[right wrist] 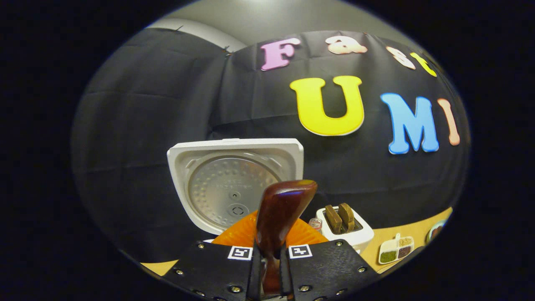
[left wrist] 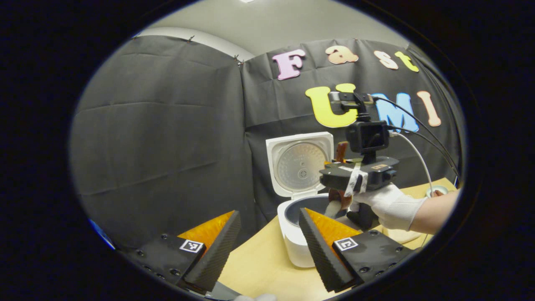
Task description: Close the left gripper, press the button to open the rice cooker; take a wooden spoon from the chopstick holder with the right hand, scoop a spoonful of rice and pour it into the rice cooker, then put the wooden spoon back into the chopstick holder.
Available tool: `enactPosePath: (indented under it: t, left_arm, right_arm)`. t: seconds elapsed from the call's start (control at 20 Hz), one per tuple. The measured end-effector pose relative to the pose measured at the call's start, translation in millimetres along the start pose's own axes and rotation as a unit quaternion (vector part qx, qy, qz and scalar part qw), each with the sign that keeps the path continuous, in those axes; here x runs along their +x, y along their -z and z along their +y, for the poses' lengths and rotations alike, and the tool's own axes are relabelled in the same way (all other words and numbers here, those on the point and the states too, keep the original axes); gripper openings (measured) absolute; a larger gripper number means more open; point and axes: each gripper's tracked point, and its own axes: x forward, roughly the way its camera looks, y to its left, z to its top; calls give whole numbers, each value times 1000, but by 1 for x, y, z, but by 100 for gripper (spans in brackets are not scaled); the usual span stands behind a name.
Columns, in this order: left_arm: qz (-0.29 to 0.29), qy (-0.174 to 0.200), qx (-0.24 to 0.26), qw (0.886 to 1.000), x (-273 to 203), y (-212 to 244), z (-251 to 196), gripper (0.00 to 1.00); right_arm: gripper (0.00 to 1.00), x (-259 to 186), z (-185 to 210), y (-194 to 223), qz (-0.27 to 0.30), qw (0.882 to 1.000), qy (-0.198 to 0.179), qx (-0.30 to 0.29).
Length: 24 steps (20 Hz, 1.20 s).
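The white rice cooker (left wrist: 297, 244) stands on the wooden table with its lid (left wrist: 300, 165) up, showing the dark inner pot. My left gripper (left wrist: 267, 246) is open and holds nothing, a little in front of the cooker. A gloved hand holds my right gripper (left wrist: 334, 175) above the pot. It is shut on the dark wooden spoon (left wrist: 342, 151), which stands upright with its lower end (left wrist: 333, 207) at the pot's opening. In the right gripper view the spoon's handle (right wrist: 284, 209) rises from between the shut fingers of the right gripper (right wrist: 271, 267), in front of the open lid (right wrist: 234, 184).
A white chopstick holder (right wrist: 355, 236) with wooden utensils stands right of the cooker, with a small jar (right wrist: 315, 223) beside it. A small divided dish (right wrist: 395, 248) of seasonings lies farther right. Cables (left wrist: 418, 154) trail from the right gripper. The table (left wrist: 259, 263) runs forward to the left gripper.
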Motion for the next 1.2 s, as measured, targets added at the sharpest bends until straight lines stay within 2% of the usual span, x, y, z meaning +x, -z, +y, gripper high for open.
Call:
enactPosePath:
  t: [0.15,0.25,0.3,0.4,0.45,0.6,0.75,0.95,1.05,1.2]
  left_arm:
    - [-2,-1,2,1000,1,-3,0,99]
    - [-1,-1,1,1000,-1,-4,1,99]
    - [0,-1,0,1000,-1,-4,3,96]
    - [1,-1,0,1000,1,-3,2,99]
    - [1,-1,0,1000,0,-2,2,96]
    - [1,1,1,1000,-1,-3,4,99]
    - [2,2,-2,1000,-2,-6,4,99]
    - [-2,6,1,1000,-3,-9,4,99]
    - [-4,8,0,1000,-3,-10,2,99]
    - [-7,12,2,1000,-6,-17,1,97]
  right_arm:
    - [17,-2,18,2,-10,994,-26,-105]
    - [17,-1,23,3,-23,989,-44,-142]
    - [17,-1,28,3,-27,986,-52,-154]
    - [17,-4,32,7,-26,984,-61,-166]
    - [17,-4,33,8,-25,984,-64,-162]
    - [17,-5,30,4,-24,986,-61,-155]
    - [17,-3,22,3,-10,993,-66,-95]
    - [17,-10,10,-20,2,998,-62,33]
    - [17,-12,3,-23,15,988,-61,143]
    - [17,-9,-33,-28,28,955,-33,294]
